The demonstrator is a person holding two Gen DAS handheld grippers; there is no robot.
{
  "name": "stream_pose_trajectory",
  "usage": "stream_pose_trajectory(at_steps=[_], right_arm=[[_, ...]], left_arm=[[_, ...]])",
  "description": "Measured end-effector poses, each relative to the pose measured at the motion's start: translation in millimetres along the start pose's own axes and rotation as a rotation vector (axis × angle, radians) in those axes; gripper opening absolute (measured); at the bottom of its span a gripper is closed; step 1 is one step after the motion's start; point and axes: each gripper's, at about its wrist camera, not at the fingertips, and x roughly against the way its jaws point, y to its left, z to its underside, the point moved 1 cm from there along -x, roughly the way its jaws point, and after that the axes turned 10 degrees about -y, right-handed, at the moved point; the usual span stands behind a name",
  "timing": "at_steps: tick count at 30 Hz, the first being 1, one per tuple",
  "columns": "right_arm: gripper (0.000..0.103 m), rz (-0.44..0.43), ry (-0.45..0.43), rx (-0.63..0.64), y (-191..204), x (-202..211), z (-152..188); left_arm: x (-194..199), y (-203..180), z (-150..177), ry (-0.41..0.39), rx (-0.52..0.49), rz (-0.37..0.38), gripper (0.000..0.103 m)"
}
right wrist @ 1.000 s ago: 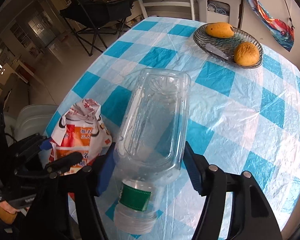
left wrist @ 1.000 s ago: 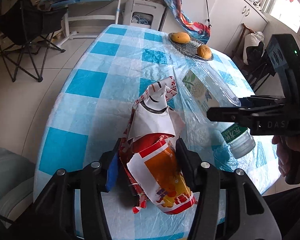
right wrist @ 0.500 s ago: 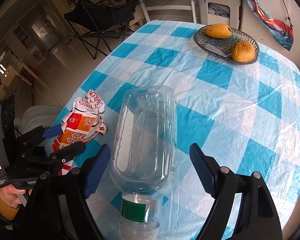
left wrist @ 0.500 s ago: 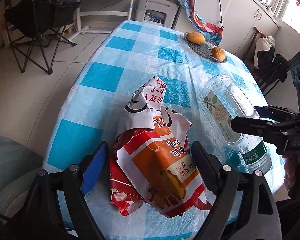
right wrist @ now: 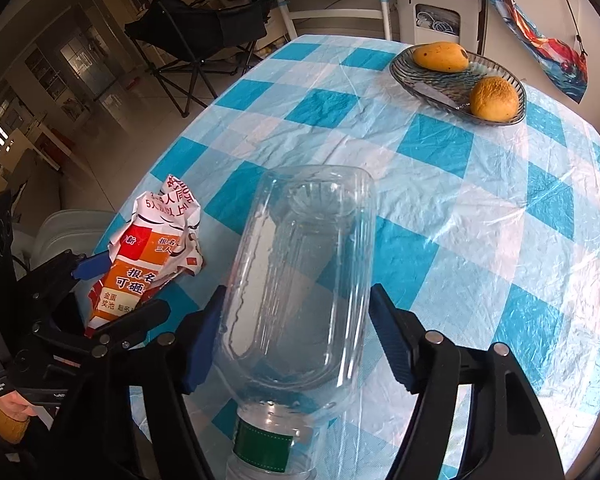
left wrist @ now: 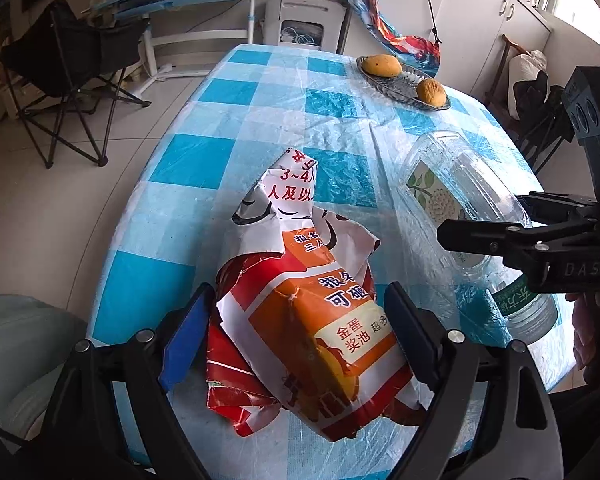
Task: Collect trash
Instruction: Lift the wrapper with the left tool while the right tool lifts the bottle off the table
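Clear plastic bottle (right wrist: 300, 296) is lying between the right gripper's (right wrist: 296, 340) jaws, which have just been closing; contact is hard to confirm. Its long axis is running straight ahead along the fingers, cap nearest. Crumpled wrapper (left wrist: 312, 312) is resting untouched within the left gripper's (left wrist: 296, 340) spread jaws, which have just been opening, pointing likewise away across the checked table (left wrist: 220, 128).

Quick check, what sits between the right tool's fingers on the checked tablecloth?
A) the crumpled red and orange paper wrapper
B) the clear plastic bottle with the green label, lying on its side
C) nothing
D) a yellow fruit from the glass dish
B: the right wrist view shows the clear plastic bottle with the green label lying on its side between the right tool fingers, while the crumpled red and orange paper wrapper lies at the other tool.
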Motion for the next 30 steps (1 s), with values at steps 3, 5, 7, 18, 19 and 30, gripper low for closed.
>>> stream_pose_trajectory(at_steps=[3, 5, 7, 18, 19, 30], right_arm=[[0.057, 0.009, 0.005, 0.019, 2, -2, 0], [0.056, 0.013, -0.001, 0.028, 3, 0, 1], [0.056, 0.022, -0.008, 0.039, 3, 1, 0], [0.056, 0.054, 0.02, 0.082, 9, -7, 3], [0.056, 0.053, 0.014, 0.077, 8, -5, 4], [0.056, 0.09, -0.031, 0.051, 7, 18, 9]], left_arm=[[0, -1, 0, 0.0, -0.012, -0.004, 0.083], [-1, -3, 1, 0.0, -0.024, -0.01, 0.083], [-2, -5, 1, -0.002, -0.036, -0.014, 0.083], [2, -25, 6, -0.022, -0.13, 0.038, 0.056], [3, -25, 6, -0.024, -0.128, 0.048, 0.049], [21, -4, 5, -0.076, 0.004, 0.093, 0.013]])
